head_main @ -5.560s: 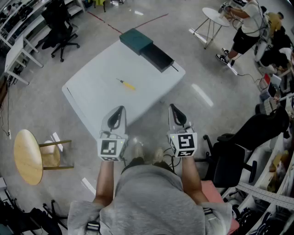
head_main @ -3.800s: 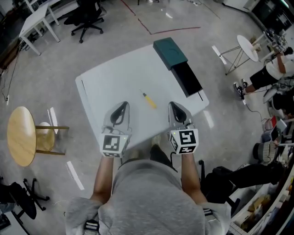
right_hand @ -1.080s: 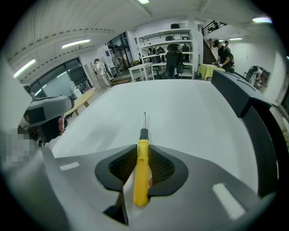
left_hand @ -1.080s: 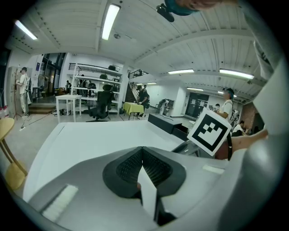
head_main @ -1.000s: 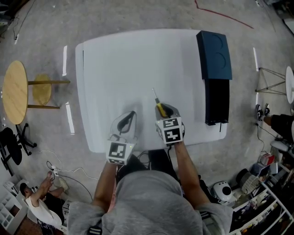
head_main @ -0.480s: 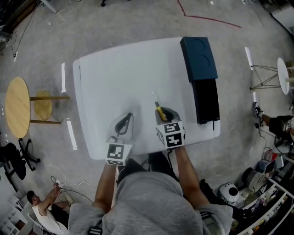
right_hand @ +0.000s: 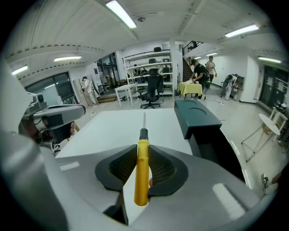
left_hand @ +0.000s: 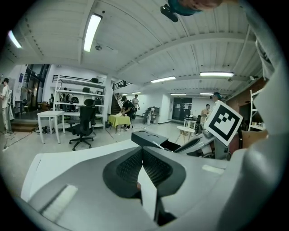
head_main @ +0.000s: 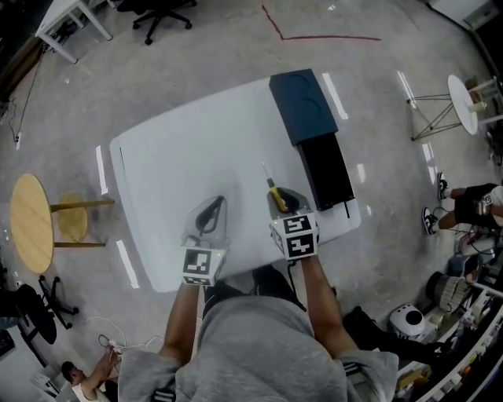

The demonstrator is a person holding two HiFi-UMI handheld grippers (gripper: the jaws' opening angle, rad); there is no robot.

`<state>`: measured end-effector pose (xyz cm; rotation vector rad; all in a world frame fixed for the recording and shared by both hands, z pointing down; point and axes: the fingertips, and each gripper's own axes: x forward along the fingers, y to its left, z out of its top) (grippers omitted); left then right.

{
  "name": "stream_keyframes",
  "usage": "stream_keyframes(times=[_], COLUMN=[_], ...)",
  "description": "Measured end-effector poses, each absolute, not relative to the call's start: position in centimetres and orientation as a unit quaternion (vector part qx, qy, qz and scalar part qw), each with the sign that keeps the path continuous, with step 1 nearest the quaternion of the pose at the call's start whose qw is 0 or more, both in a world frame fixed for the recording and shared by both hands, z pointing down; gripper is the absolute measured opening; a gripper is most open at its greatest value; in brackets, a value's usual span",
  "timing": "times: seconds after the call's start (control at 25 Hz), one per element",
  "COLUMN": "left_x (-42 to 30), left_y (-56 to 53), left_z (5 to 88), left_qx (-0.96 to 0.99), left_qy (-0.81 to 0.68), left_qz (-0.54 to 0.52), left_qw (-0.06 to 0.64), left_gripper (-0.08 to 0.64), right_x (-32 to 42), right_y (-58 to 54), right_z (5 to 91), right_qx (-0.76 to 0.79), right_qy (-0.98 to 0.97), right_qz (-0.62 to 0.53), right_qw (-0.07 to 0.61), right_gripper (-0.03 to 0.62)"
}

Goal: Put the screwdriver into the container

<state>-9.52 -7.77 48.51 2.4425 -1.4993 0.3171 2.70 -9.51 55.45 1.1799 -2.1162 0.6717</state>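
A screwdriver with a yellow handle and a thin metal shaft sits between the jaws of my right gripper, which is shut on the handle. In the head view the right gripper holds the screwdriver over the white table, its shaft pointing away from me. The container lies just to the right: a black open box with a dark teal lid part behind it. The same box and lid show in the right gripper view. My left gripper hovers at the near table edge, its jaws shut on nothing.
A round wooden stool stands left of the table. Office chairs are beyond it, a small white side table at the right. Seated people and clutter fill the lower right floor. Taped lines mark the grey floor.
The screwdriver, lying loose on the table several seconds ago, is now in my right gripper. Over the last second that gripper has come closer to the black box; the head view has swung.
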Motion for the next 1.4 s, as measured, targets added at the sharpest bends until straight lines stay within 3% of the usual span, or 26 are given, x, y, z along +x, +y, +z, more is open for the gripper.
stream_keyframes(times=[0.72, 1.4], left_x=[1.1, 6.6], left_y=[-11.3, -15.2], left_z=[46.3, 50.6], left_qx=[0.885, 0.883], left_qy=[-0.443, -0.434], left_qz=[0.096, 0.125], left_qw=[0.103, 0.128], left_gripper=[0.012, 0.011], right_x=[14.7, 19.9], right_y=[-11.6, -15.5], right_z=[52.8, 57.9], right_qx=[0.535, 0.512], right_qy=[-0.759, -0.754], right_qz=[0.242, 0.269], right_qw=[0.281, 0.311], right_gripper=[0.083, 0.083])
